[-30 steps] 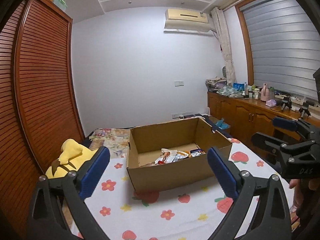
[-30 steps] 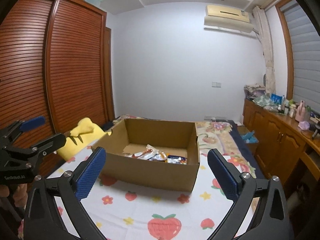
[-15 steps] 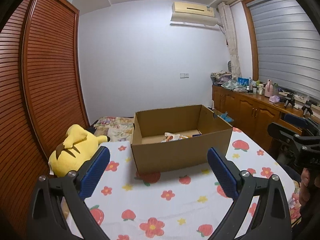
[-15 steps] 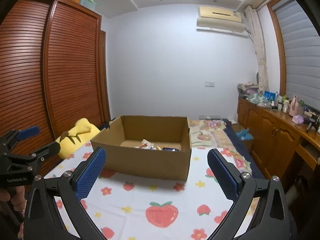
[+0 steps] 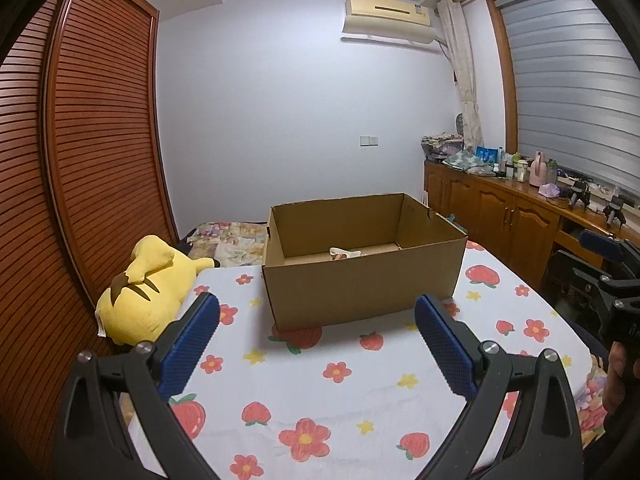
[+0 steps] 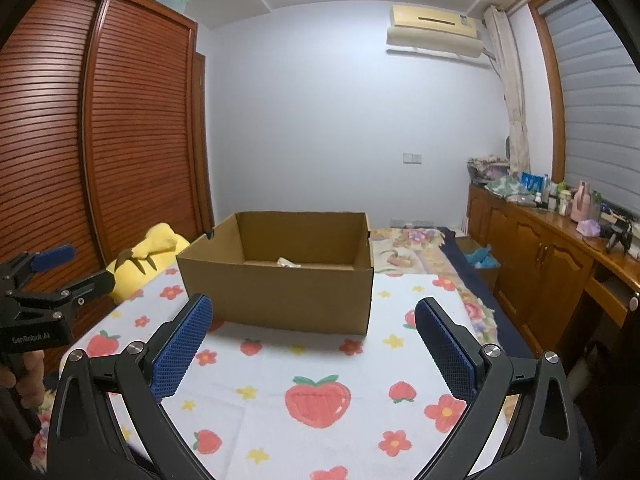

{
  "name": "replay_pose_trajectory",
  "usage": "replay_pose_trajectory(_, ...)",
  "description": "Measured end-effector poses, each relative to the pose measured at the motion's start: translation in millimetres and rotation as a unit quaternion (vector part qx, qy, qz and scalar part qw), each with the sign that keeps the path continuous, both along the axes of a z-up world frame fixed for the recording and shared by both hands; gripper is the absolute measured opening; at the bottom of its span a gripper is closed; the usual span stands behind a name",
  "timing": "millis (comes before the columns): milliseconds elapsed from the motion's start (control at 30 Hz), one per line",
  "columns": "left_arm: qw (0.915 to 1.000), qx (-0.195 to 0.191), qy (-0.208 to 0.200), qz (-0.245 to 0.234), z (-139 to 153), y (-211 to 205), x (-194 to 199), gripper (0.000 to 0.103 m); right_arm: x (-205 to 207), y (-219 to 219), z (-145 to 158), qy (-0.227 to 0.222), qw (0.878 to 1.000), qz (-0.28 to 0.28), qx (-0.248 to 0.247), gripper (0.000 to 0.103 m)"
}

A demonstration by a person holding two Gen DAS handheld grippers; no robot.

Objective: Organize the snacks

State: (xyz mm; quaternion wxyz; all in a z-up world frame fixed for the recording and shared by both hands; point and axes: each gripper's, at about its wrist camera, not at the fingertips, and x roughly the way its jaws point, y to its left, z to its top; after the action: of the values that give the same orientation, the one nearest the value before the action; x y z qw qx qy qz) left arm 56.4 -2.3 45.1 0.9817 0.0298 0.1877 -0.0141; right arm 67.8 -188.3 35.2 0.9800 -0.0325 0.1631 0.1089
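Observation:
An open cardboard box [image 5: 360, 292] stands on the bed's flower-and-strawberry sheet; it also shows in the right wrist view [image 6: 276, 296]. Snack packets [image 5: 344, 254] lie inside, only their tops showing over the rim [image 6: 290, 263]. My left gripper [image 5: 316, 340] is open and empty, held in front of and above the bed, short of the box. My right gripper [image 6: 314, 340] is open and empty, likewise short of the box. Each gripper shows at the edge of the other's view [image 5: 600, 264] [image 6: 52, 272].
A yellow plush toy [image 5: 148, 284] lies left of the box against the slatted wooden wardrobe [image 5: 80, 180]. A wooden cabinet [image 5: 520, 216] with bottles and clutter runs along the right wall. A floral quilt [image 6: 408, 244] lies behind the box.
Both grippers have drawn back and lowered away from the box, so its contents are now mostly hidden behind the front wall. Both stay open and empty.

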Motion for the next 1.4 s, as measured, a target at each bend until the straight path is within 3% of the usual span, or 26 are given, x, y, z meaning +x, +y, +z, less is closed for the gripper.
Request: replay_pose_trajectory(1400,1.0,-0.003,-0.002,-0.002,2.1,-1.8,-6.5,0.099,-4.3,-3.3,2.5,-0.002,1.0,-0.005,0.002,0.103)
